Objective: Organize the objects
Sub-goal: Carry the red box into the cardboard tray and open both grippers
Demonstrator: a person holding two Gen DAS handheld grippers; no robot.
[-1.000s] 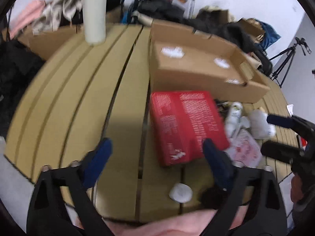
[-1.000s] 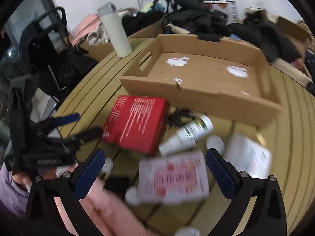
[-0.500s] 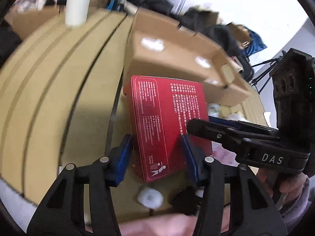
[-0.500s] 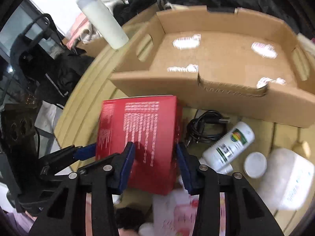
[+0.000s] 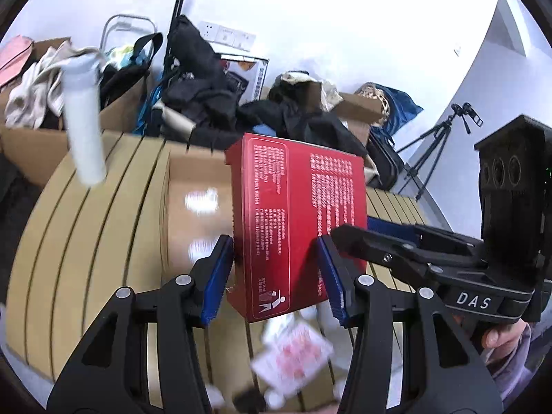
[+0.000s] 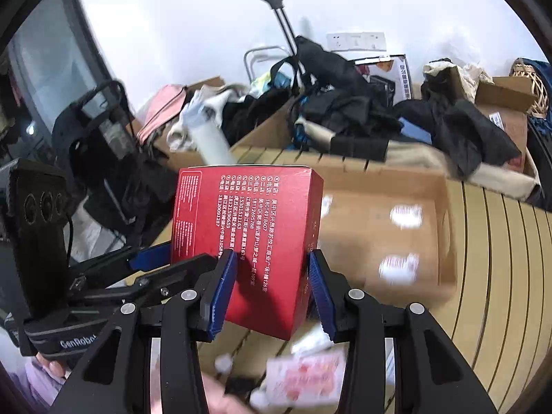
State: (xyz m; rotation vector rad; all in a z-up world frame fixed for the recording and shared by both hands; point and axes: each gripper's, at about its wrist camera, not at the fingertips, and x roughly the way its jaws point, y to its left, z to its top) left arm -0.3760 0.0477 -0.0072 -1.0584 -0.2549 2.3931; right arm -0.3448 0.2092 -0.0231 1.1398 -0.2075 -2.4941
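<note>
Holding the red box (image 5: 293, 231) tight in both grippers, left (image 5: 272, 276) and right (image 6: 272, 289), I keep it level over the tray (image 6: 407, 241).

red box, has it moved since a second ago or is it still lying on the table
Yes. The red box has come up off the slatted table, gripped by both tongs, and now hangs in front of the cardboard tray rather than lying flat beside it.

Glossy red card box (image 5: 296, 224); matt brown cardboard tray (image 6: 383, 238); smooth slatted wood table (image 5: 93, 241); matt black plastic grippers.
</note>
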